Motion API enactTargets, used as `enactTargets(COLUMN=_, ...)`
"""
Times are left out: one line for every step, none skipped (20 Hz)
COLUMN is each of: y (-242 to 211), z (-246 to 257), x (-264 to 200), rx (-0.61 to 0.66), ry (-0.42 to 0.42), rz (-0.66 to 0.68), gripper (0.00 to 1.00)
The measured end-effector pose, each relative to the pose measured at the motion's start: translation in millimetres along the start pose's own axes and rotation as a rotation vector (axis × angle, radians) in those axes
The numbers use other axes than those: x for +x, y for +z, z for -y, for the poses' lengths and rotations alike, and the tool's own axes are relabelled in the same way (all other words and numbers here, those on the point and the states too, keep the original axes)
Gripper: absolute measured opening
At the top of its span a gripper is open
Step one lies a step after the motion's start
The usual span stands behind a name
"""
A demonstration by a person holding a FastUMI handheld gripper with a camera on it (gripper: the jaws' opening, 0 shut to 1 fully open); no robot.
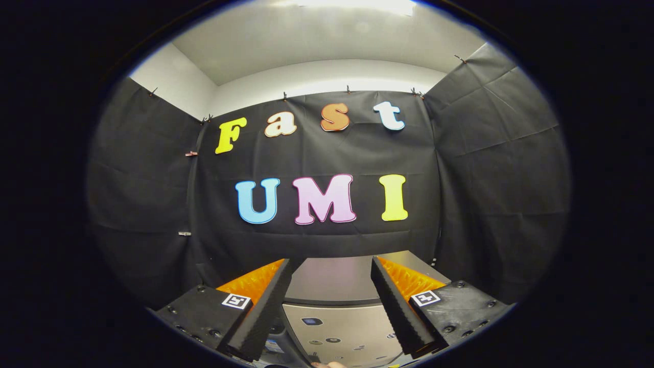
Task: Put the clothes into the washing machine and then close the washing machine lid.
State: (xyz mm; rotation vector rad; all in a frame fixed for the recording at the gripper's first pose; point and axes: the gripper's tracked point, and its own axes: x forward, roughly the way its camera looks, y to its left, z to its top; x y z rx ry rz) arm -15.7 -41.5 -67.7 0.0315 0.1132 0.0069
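My gripper (331,266) is open, its two black ribbed fingers (265,306) spread wide with orange backs and nothing between them. Beyond and below the fingers stands the washing machine (337,317), grey and silver. Its lid (332,278) lies flat and shut on top. A control panel (347,337) with small buttons faces me between the fingers. No clothes are in sight.
Black cloth walls (153,194) enclose the booth on three sides behind the machine. A fingertip (334,364) of a person shows at the machine's near edge, below the fingers.
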Motion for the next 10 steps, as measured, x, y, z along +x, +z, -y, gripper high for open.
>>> enactTargets(y=-0.6, z=-0.8, x=-0.7, rx=-0.002, ry=0.001, rz=-0.001, gripper=0.98)
enactTargets(y=-0.9, z=-1.5, x=-0.6, rx=-0.005, ry=0.003, rz=-0.002, gripper=0.98)
enactTargets(y=-1.6, z=-2.9, x=-1.3, rx=-0.006, ry=0.005, rz=-0.004, gripper=0.98)
enactTargets(y=-1.1, z=-3.1, x=-0.9, rx=-0.005, ry=0.006, rz=-0.004, gripper=0.98)
enactTargets(y=-0.7, z=-3.7, x=-1.7, rx=-0.003, ry=0.008, rz=-0.003, gripper=0.98)
enactTargets(y=-0.7, z=-4.6, x=-1.6, rx=-0.002, ry=0.009, rz=-0.003, gripper=0.98)
enactTargets(y=-0.5, z=-4.7, x=-2.7, rx=-0.004, ry=0.01, rz=-0.004, gripper=0.98)
enactTargets(y=-1.0, z=-4.6, x=-2.5, rx=-0.006, ry=0.009, rz=-0.004, gripper=0.98)
enactTargets(y=-1.0, z=-4.8, x=-2.4, rx=-0.007, ry=0.008, rz=-0.005, gripper=0.98)
enactTargets(y=-1.2, z=-4.5, x=-2.3, rx=-0.006, ry=0.006, rz=-0.006, gripper=0.98)
